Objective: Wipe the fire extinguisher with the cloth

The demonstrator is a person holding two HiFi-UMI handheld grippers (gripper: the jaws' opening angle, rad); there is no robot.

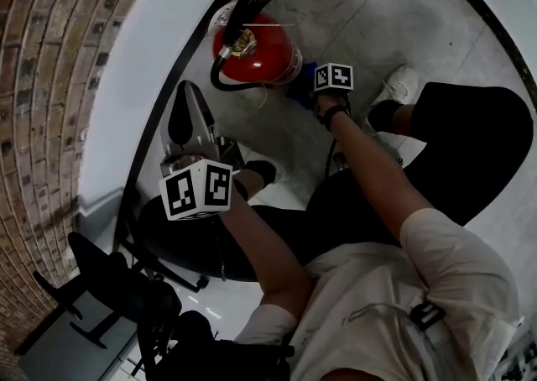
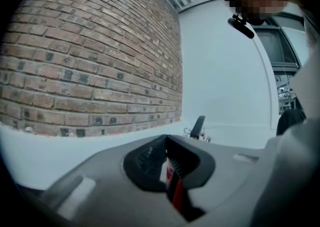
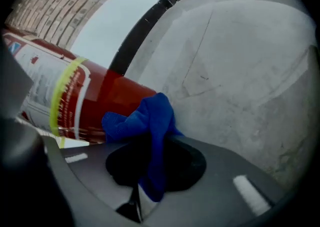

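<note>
A red fire extinguisher (image 1: 256,54) with a black handle and hose stands on the concrete floor by the white wall. In the right gripper view its red body and white label (image 3: 95,96) fill the left side. My right gripper (image 3: 150,148) is shut on a blue cloth (image 3: 152,113), which bunches against the extinguisher's lower side. In the head view this gripper (image 1: 309,86) is at the cylinder's right, with a bit of the cloth (image 1: 299,91) showing. My left gripper (image 1: 186,109) is held off to the left, away from the extinguisher, shut (image 2: 167,163) on nothing.
A brick wall (image 1: 50,77) and a white wall with a black baseboard (image 1: 180,69) run along the left. The person's legs and white shoes (image 1: 401,84) are right of the extinguisher. A black frame (image 1: 109,287) stands at lower left.
</note>
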